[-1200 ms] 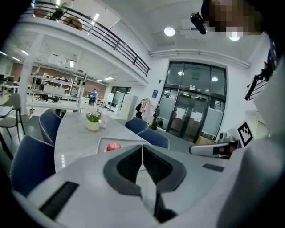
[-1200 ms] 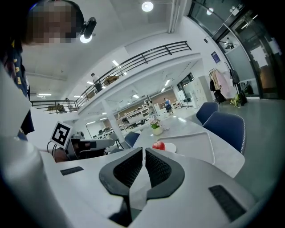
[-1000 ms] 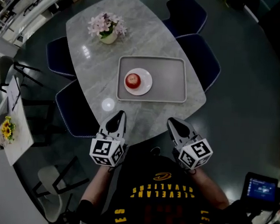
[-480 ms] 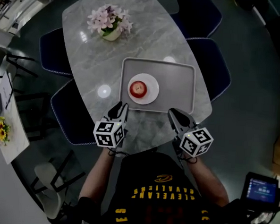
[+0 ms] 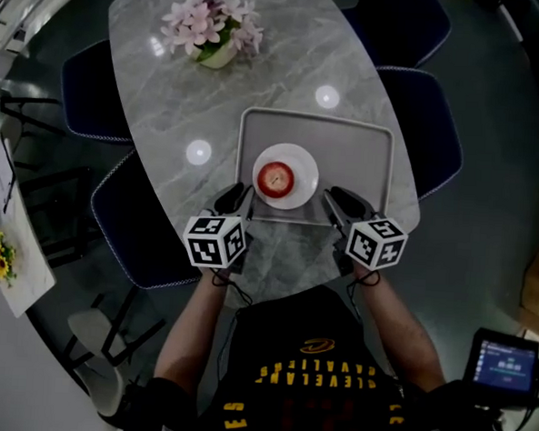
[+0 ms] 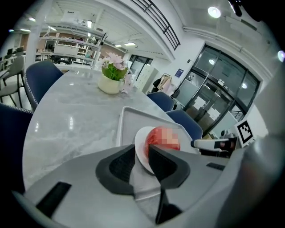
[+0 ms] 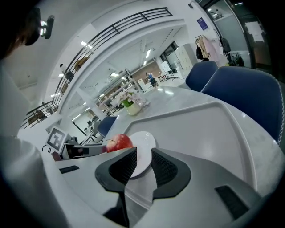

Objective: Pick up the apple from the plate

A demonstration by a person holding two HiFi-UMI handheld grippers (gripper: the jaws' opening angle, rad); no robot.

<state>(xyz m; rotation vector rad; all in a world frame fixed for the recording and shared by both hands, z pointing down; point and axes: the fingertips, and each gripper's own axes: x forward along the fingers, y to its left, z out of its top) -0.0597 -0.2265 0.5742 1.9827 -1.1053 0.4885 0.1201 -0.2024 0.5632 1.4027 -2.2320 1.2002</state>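
A red apple (image 5: 274,178) rests on a small white plate (image 5: 302,161) at the left of a grey tray (image 5: 364,157) on the marble table. My left gripper (image 5: 231,197) hovers at the tray's near left corner, just short of the plate. Its jaws are shut to a thin slit with nothing between them. My right gripper (image 5: 338,198) is over the tray's near edge, to the right of the plate, also shut and empty. In the left gripper view the apple (image 6: 162,138) lies just beyond the jaws. The right gripper view shows the apple (image 7: 118,142) ahead and to the left.
A pot of pink flowers (image 5: 213,32) stands at the table's far left. Blue chairs (image 5: 434,129) surround the table, one (image 5: 128,220) close on my left. The table's near edge (image 5: 275,279) runs just under my hands.
Both grippers have moved forward from in front of the table's near edge to the tray's near rim, on either side of the plate. The apple has not moved.
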